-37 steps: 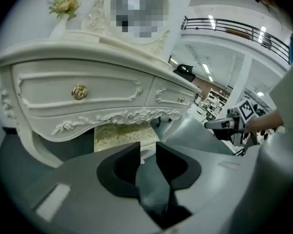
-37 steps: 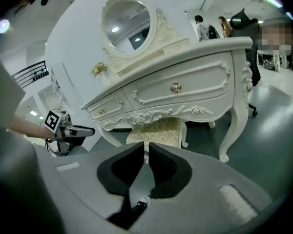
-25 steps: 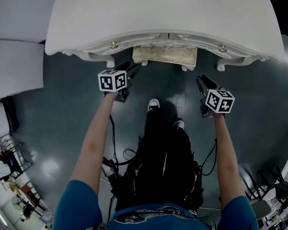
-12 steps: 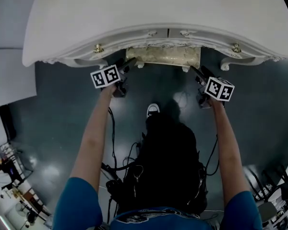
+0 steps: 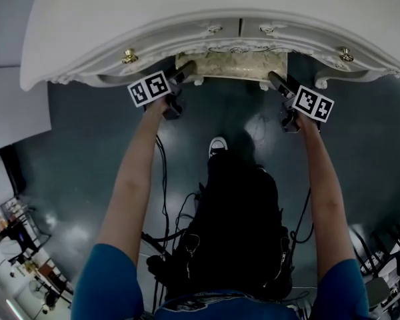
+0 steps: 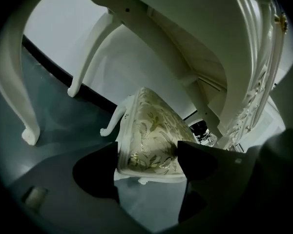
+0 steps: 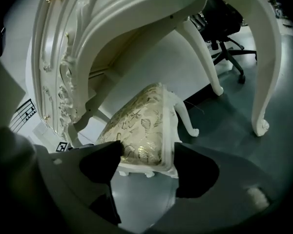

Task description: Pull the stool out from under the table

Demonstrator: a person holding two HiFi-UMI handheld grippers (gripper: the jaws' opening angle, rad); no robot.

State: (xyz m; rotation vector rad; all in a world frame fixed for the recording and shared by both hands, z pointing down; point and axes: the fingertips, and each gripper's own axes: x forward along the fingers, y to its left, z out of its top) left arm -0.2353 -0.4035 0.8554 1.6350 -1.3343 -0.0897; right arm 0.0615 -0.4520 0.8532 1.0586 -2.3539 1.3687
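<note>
Dim bluish light; glare patches on the glossy floor (image 5: 80, 152); dark fisheye vignetting in gripper views

A glossy dark grey-green floor (image 5: 87, 145) is spreading across the room, catching pale patches of reflected light. A white wall (image 6: 63, 28) is rising at the back, with a black baseboard (image 6: 44, 57) running along its foot. A black office chair (image 7: 223, 21) is standing on the floor.

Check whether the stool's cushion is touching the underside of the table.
Apart. The right gripper view shows pale wall between the stool cushion and the table frame above it.
</note>
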